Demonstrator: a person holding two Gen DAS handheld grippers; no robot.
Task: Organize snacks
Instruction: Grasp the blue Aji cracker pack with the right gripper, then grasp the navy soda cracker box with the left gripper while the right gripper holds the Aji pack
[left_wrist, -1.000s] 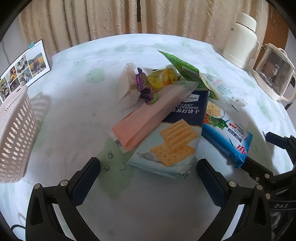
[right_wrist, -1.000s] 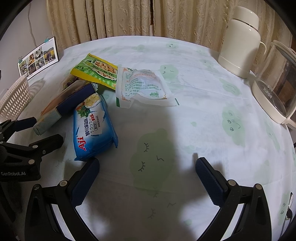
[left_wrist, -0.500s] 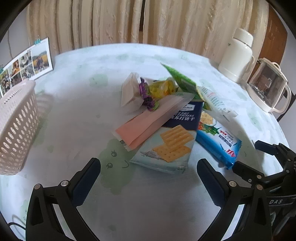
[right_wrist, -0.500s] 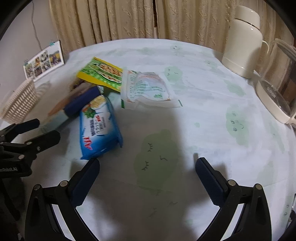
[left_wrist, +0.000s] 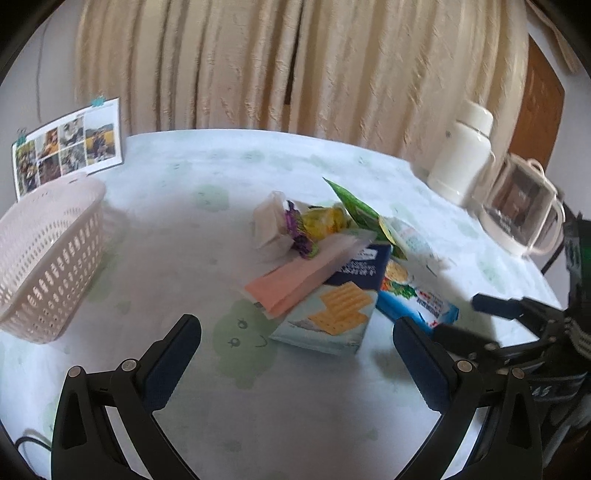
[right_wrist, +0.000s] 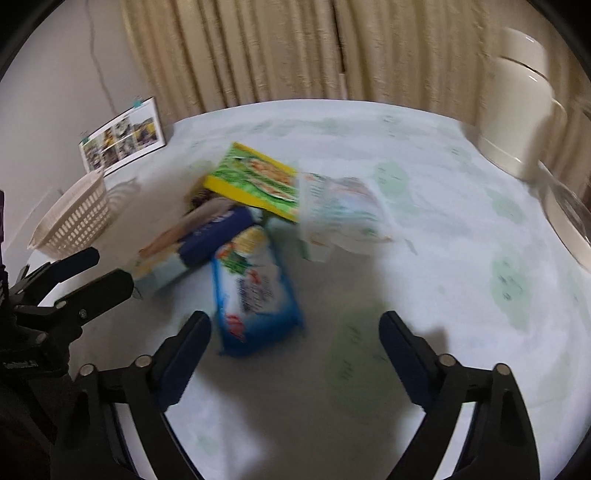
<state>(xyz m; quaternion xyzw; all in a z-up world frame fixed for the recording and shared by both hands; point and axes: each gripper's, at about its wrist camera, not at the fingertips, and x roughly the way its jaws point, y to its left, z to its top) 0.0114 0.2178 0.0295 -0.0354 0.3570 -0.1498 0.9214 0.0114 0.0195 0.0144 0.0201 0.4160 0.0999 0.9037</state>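
Note:
A pile of snacks lies mid-table: a cracker box (left_wrist: 332, 314) with a pink packet (left_wrist: 295, 277) across it, a blue bag (left_wrist: 417, 295), a green bag (left_wrist: 354, 206), yellow jelly cups (left_wrist: 325, 219), purple candy (left_wrist: 299, 232) and a clear packet (left_wrist: 269, 225). My left gripper (left_wrist: 295, 328) hangs open just in front of the cracker box, holding nothing. My right gripper (right_wrist: 295, 321) is open and empty, with the blue bag (right_wrist: 255, 291) close to its left finger. Behind that lie the green bag (right_wrist: 258, 181) and a white bag (right_wrist: 343, 210).
A pale perforated basket (left_wrist: 48, 258) stands at the table's left, with a photo calendar (left_wrist: 70, 147) behind it. A cream thermos (left_wrist: 465, 155) and a glass kettle (left_wrist: 521, 214) stand at the right rear. Curtains hang behind the round table (left_wrist: 184, 229).
Both grippers have drawn back and tipped upward, so the pile looks farther off and more curtain shows. The right view has swung toward the blue bag. Both stay open.

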